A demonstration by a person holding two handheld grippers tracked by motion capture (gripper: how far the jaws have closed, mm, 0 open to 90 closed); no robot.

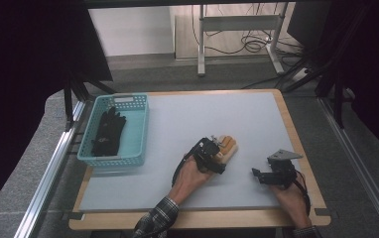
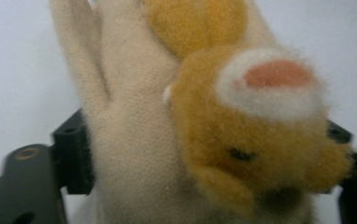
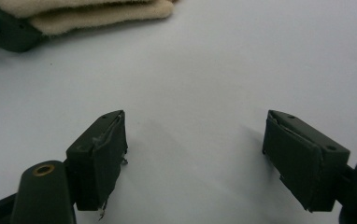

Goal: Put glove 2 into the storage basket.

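The left gripper closes its jaws on the cream and orange glove lying mid-table, likely to lift it toward the basket holding a black glove, while the right gripper rests open nearby, empty

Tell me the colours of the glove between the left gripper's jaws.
Cream glove with an orange-and-white animal face, clearest in the left gripper view.
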